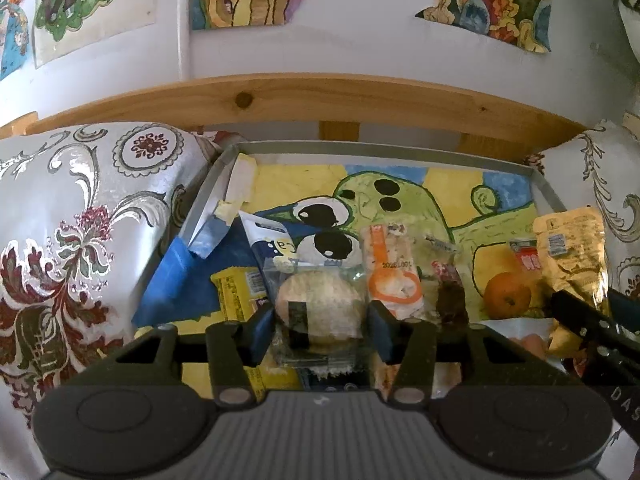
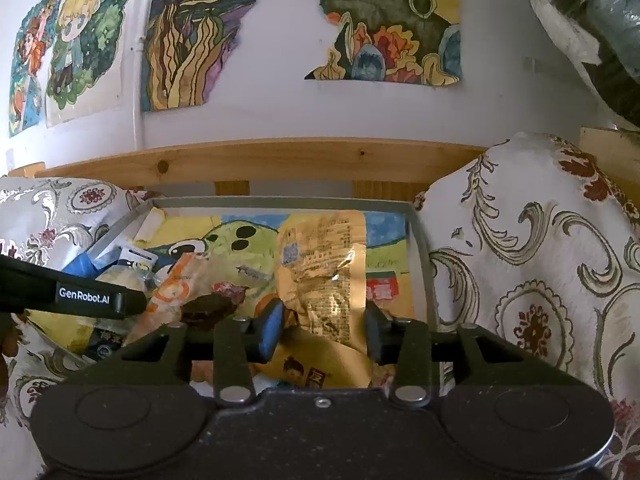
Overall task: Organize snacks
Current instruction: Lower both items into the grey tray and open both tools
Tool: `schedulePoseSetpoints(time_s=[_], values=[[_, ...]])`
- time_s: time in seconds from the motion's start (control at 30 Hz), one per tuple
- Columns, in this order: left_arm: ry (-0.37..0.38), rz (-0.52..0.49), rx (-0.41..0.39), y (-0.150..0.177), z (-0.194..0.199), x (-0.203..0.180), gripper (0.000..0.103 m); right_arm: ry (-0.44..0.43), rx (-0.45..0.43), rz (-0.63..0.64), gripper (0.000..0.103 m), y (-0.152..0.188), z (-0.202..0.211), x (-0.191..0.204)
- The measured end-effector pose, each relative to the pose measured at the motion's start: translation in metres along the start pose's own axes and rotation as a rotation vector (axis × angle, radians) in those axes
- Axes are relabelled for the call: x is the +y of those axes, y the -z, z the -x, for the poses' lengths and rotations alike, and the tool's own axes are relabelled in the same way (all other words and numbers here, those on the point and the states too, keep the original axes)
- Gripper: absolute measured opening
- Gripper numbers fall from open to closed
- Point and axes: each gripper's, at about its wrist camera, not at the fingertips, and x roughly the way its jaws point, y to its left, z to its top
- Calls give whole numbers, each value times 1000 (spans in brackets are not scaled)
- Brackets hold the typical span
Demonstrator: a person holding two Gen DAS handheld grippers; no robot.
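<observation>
Left wrist view: the left hand-held gripper (image 1: 320, 326) sits low over a grey tray (image 1: 384, 151) lined with a painted drawing of a green creature.
Left hand-held gripper state: fingers spread on either side of a clear-wrapped round cake (image 1: 320, 308); the blue pads lie close to the wrapper's edges, and whether they press on it cannot be told.
Round cake position: near the front of the tray, lying over a white and blue packet (image 1: 269, 240).
Neighbours on the tray: a yellow packet (image 1: 236, 292) just left of the cake; an orange and white packet (image 1: 390, 272) just right of it; a dark brown snack in clear wrap (image 1: 450, 296) beside that; an orange fruit (image 1: 507, 295) further right.
Right wrist view: the right hand-held gripper (image 2: 324, 328) is at the tray's right side, next to a floral cushion (image 2: 540, 280).
Right hand-held gripper state: fingers on both sides of a crinkled gold foil bag (image 2: 324, 264), which stands up between them and appears pinched.
Gold bag in the left view: at the far right of the tray (image 1: 572, 252), with the right hand-held gripper's black finger against it.
Surroundings: a wooden rail (image 1: 320, 100) behind the tray, colourful paintings (image 2: 200, 32) on the white wall above.
</observation>
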Motion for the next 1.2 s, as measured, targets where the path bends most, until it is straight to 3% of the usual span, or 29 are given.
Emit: schedulePoseSetpoints(time_s=[0.43, 0.73, 1.2], values=[[-25, -7, -5, 2, 2, -2, 83, 12, 1, -3, 68, 4, -5, -1], [-50, 62, 4, 7, 5, 10, 96, 23, -6, -20, 82, 4, -4, -3], [-84, 119, -5, 11, 13, 22, 102, 34, -18, -52, 92, -1, 3, -7]])
